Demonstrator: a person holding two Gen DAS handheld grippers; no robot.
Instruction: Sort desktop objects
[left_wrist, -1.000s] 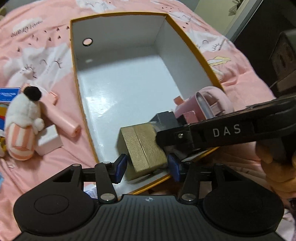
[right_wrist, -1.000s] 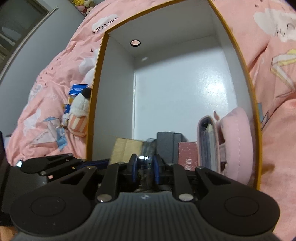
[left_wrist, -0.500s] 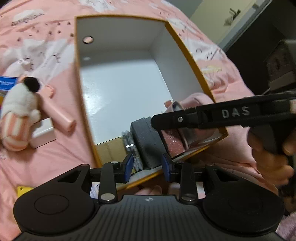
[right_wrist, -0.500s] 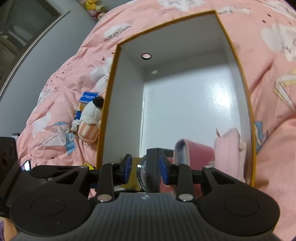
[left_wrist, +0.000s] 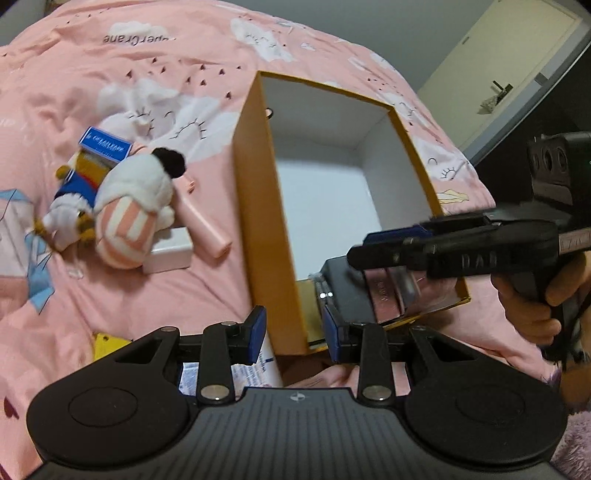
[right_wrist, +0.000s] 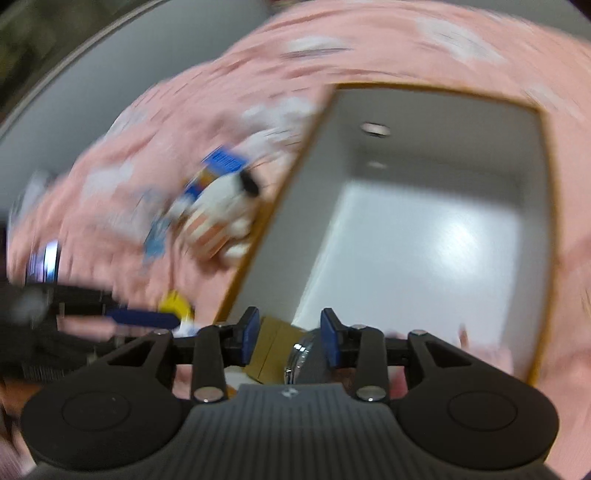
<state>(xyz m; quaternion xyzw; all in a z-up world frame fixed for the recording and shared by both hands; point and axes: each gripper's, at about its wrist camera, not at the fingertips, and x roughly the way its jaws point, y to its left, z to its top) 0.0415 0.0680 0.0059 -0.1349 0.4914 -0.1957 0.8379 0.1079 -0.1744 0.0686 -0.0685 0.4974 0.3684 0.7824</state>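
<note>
Pink bedspread (left_wrist: 122, 295) with cloud prints covers the bed, and everything sits on it. Off to one side there's a dark wall and a pale door (left_wrist: 506, 70).

Middle of the scene is an orange box (left_wrist: 258, 206) with a white inside, open at the top. Packed at its near end: a gold box (right_wrist: 271, 350), a round shiny metal thing (right_wrist: 295, 354) I can't really identify, a dark grey case (left_wrist: 351, 291) and a pinkish glossy packet (left_wrist: 388, 295). Rest of the box floor is bare.

Still lying on the bedspread beside the box: a white plush toy (left_wrist: 140, 199) with a black ear and pink-striped body, a second plush in blue and orange (left_wrist: 72, 192) tucked against it, a small blue carton (left_wrist: 105, 144), a pink tube (left_wrist: 203, 221), a little white box (left_wrist: 168, 253) and something yellow (left_wrist: 105, 343) near the left tool.

Left tool (left_wrist: 293, 338) is held over the near corner of the orange box, jaws partway apart with nothing pinched; the box wall just shows between them. Right tool (right_wrist: 290, 338) is above the packed end, jaws opening, the gold box and metal thing visible in the gap below but not gripped. That view is badly blurred. A hand (left_wrist: 535, 306) holds the right tool's grip.
</note>
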